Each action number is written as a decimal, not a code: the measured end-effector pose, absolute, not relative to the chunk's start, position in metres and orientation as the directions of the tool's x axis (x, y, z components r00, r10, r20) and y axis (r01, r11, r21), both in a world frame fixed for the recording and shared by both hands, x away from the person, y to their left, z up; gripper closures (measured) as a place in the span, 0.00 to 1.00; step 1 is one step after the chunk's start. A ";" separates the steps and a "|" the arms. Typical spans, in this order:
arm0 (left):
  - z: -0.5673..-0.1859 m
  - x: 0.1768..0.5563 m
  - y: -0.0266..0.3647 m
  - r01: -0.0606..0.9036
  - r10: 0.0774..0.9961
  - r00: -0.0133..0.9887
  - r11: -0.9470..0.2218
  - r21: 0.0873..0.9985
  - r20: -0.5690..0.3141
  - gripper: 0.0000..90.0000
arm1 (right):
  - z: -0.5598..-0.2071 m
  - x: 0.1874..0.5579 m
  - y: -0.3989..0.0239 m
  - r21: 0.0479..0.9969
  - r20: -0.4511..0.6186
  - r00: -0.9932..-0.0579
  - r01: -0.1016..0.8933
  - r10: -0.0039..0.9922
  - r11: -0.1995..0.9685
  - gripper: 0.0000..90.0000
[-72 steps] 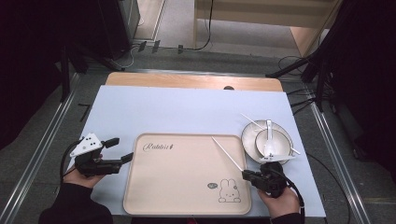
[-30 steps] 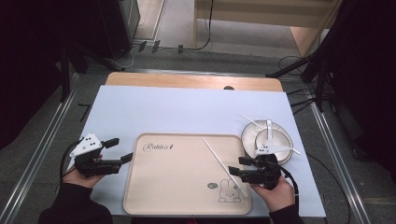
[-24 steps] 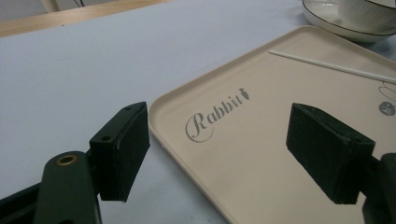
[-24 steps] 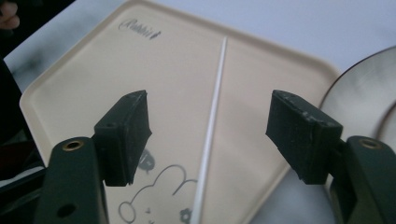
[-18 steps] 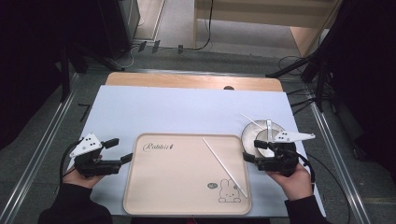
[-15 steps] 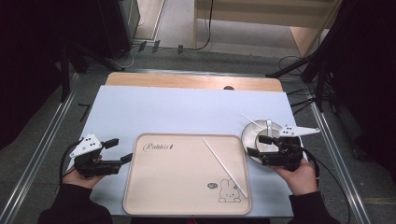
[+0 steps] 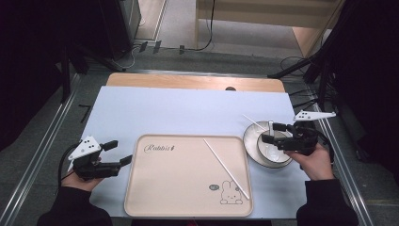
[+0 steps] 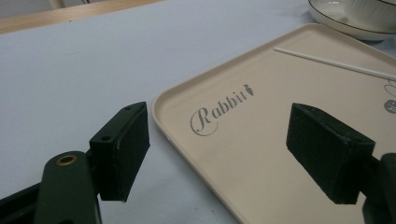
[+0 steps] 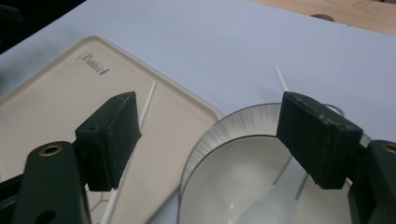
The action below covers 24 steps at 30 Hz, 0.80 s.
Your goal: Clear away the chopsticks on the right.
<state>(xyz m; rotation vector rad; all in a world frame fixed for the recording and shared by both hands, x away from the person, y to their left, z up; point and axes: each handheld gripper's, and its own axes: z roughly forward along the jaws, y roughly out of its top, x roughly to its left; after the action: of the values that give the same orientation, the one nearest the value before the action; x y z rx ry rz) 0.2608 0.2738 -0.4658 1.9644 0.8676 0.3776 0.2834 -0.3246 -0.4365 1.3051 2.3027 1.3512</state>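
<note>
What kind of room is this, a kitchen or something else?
Probably a recording lab, not a kitchen: a tray and bowl sit on a covered table, with cables on the floor.

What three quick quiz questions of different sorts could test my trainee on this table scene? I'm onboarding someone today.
1. True or false: a white chopstick lies on the beige tray.
2. Over which thing does the right gripper hover? A) tray B) bowl C) bare mat
3. Fill in: the left gripper is beside the tray's ___ edge in the high view.

Key: 1 true; 2 B; 3 left.
</note>
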 end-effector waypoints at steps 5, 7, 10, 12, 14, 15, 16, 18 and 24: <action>-0.466 0.261 0.276 0.425 0.710 0.700 -0.323 0.845 -0.081 0.24 | -0.432 0.290 -0.339 0.762 0.215 -0.590 0.600 0.778 0.245 0.26; -0.467 0.260 0.276 0.427 0.711 0.698 -0.322 0.845 -0.082 0.24 | -0.434 0.291 -0.346 0.766 0.225 -0.581 0.602 0.782 0.226 0.27; -0.466 0.260 0.276 0.425 0.713 0.697 -0.319 0.847 -0.081 0.24 | -0.435 0.292 -0.354 0.767 0.223 -0.574 0.602 0.788 0.222 0.28; -0.466 0.259 0.277 0.426 0.714 0.696 -0.318 0.847 -0.082 0.24 | -0.437 0.291 -0.361 0.766 0.220 -0.556 0.607 0.802 0.211 0.29; -0.466 0.259 0.277 0.423 0.712 0.697 -0.319 0.848 -0.080 0.24 | -0.440 0.289 -0.377 0.769 0.211 -0.532 0.609 0.820 0.197 0.32; -0.466 0.259 0.277 0.423 0.711 0.699 -0.320 0.848 -0.080 0.24 | -0.441 0.288 -0.380 0.768 0.207 -0.530 0.609 0.823 0.199 0.33; -0.466 0.259 0.277 0.423 0.711 0.699 -0.320 0.848 -0.080 0.24 | -0.441 0.288 -0.380 0.768 0.207 -0.530 0.609 0.823 0.199 0.33; -0.466 0.258 0.276 0.422 0.710 0.699 -0.319 0.849 -0.081 0.24 | -0.444 0.284 -0.389 0.770 0.197 -0.511 0.609 0.837 0.191 0.34; -0.466 0.258 0.275 0.418 0.707 0.704 -0.330 0.846 -0.072 0.24 | -0.455 0.279 -0.407 0.771 0.200 -0.472 0.616 0.859 0.159 0.39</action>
<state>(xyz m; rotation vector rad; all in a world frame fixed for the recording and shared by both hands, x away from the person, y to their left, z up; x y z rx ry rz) 0.2579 0.2746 -0.4658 1.9697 0.8648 0.3864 0.2789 -0.4069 -0.4551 1.4219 2.1546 1.2138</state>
